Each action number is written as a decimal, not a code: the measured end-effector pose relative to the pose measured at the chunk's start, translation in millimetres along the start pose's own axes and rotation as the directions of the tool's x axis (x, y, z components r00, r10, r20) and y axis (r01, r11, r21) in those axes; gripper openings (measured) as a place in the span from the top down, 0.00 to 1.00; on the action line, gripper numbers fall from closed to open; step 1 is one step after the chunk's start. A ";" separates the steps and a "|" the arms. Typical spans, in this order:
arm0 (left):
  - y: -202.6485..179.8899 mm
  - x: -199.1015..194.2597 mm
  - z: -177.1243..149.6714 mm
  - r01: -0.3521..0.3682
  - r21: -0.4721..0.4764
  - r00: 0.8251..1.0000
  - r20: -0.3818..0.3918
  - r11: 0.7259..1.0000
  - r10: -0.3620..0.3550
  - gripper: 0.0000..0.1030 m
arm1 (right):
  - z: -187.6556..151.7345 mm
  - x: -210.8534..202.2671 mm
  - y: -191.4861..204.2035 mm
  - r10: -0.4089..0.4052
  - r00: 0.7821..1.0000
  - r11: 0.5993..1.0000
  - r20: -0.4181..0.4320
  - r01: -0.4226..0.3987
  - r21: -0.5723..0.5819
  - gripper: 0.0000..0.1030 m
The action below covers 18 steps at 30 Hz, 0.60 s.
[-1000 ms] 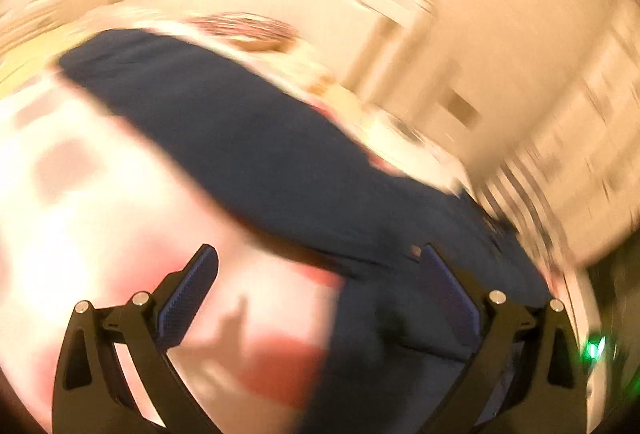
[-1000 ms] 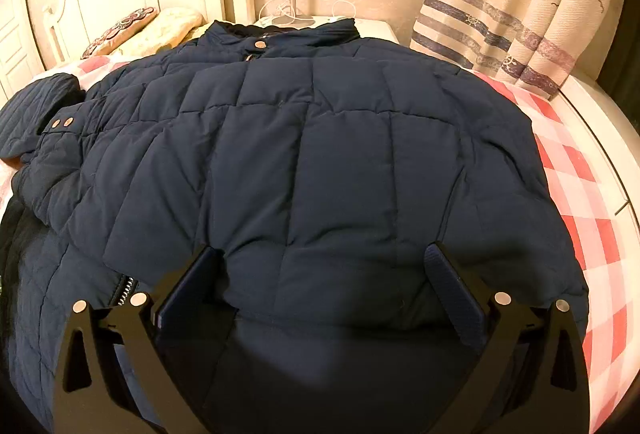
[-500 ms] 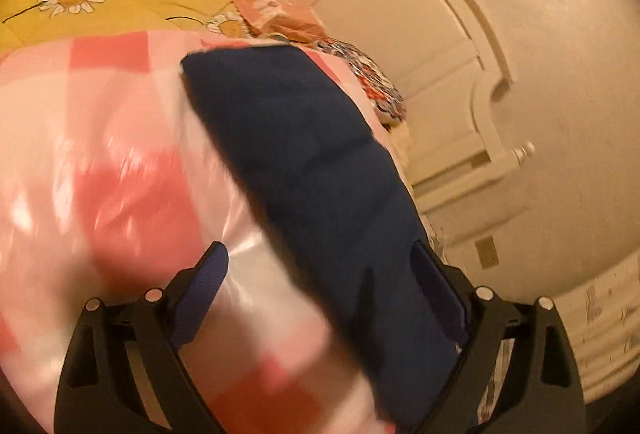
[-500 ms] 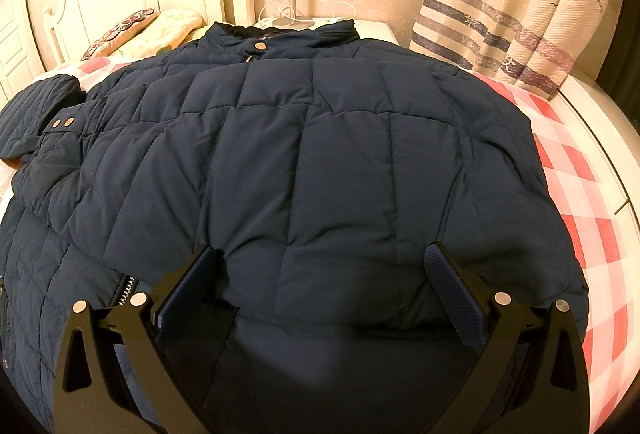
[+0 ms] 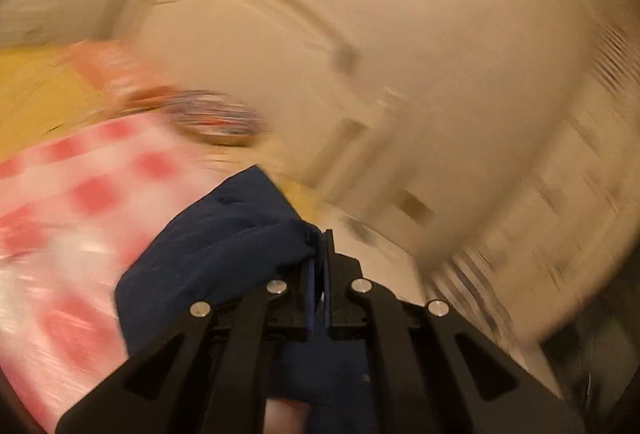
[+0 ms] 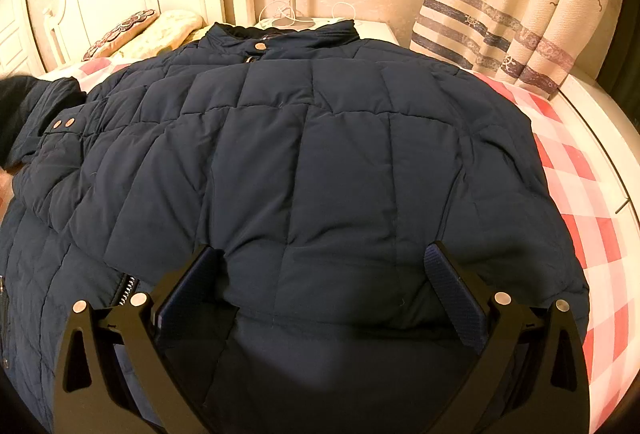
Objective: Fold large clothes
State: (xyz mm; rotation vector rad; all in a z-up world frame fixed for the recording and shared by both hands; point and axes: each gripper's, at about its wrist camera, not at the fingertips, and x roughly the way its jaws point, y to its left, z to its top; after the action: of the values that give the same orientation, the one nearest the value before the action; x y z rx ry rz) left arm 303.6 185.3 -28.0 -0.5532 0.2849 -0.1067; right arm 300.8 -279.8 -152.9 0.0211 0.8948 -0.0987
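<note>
Left gripper [image 5: 319, 246] fingers, wide a second earlier, had snapped closed on the navy jacket's [image 6: 320, 162] sleeve [image 5: 224, 246] and lifted it off the bed [image 6: 576, 170], starting the sleeve fold; right gripper [image 6: 320, 294] fingers stayed wide over the hem.

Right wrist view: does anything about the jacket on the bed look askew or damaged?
Nothing looks damaged. The navy jacket lies spread over the checked bedspread, collar toward the nightstand. One sleeve at the left edge is bunched and raised rather than flat; the left hand-held gripper is shut on navy fabric there.
</note>
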 end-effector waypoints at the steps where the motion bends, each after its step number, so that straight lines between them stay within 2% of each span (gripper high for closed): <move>1: -28.8 6.7 -13.9 0.056 0.057 0.998 -0.043 0.997 -0.053 0.98 | 0.1 -0.2 -0.1 0.000 1.000 1.000 0.000 0.000 0.000 0.04; 3: -70.8 21.6 -42.8 0.116 0.136 0.989 -0.111 0.984 -0.101 0.98 | 0.2 -0.4 -0.2 0.001 1.000 1.000 0.000 -0.001 0.000 0.04; 4: -96.0 33.7 -64.3 0.155 0.181 0.979 -0.161 0.971 -0.127 0.98 | 0.2 -0.2 -0.3 0.001 1.000 1.000 0.000 -0.001 0.000 0.04; 6: -124.8 53.6 -96.6 0.187 0.226 0.964 -0.229 0.956 -0.134 0.98 | -0.1 0.0 -0.4 0.004 1.000 1.000 0.000 -0.004 0.002 0.04; 8: -144.6 76.0 -134.5 0.210 0.231 0.940 -0.314 0.950 -0.132 0.97 | 0.5 -0.8 -0.1 0.006 1.000 1.000 0.000 -0.006 0.004 0.04; 11: -165.2 111.5 -193.1 0.208 0.281 0.897 -0.438 0.937 -0.067 0.96 | 1.1 -1.0 -0.2 0.008 1.000 1.000 0.000 -0.008 0.006 0.04; 14: -176.5 139.7 -232.9 0.205 0.389 0.851 -0.523 0.898 0.033 0.90 | 0.9 -0.9 -1.3 0.016 1.000 1.000 0.002 -0.016 0.013 0.04; 15: -177.3 141.6 -237.5 0.219 0.408 0.839 -0.543 0.886 0.043 0.82 | 1.0 -0.8 -1.9 0.019 1.000 1.000 0.003 -0.019 0.015 0.04; 16: -174.1 139.9 -237.5 0.241 0.407 0.831 -0.556 0.881 0.030 0.66 | 1.1 -0.6 -2.4 0.022 1.000 1.000 0.003 -0.022 0.017 0.04; 17: -175.3 134.1 -232.9 0.287 0.385 0.811 -0.584 0.877 -0.009 0.53 | 0.9 -0.7 -2.9 0.024 1.000 1.000 0.004 -0.024 0.019 0.04; 18: -176.8 126.1 -225.0 0.318 0.363 0.801 -0.596 0.876 -0.044 0.29 | 1.4 -0.3 -2.8 0.026 1.000 0.999 0.004 -0.026 0.020 0.04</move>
State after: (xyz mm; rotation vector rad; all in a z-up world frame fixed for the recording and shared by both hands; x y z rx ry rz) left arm 353.5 -99.6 -146.8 -0.0639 0.7784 -0.5297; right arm 301.4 -282.7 -151.8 0.0512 0.8898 -0.0837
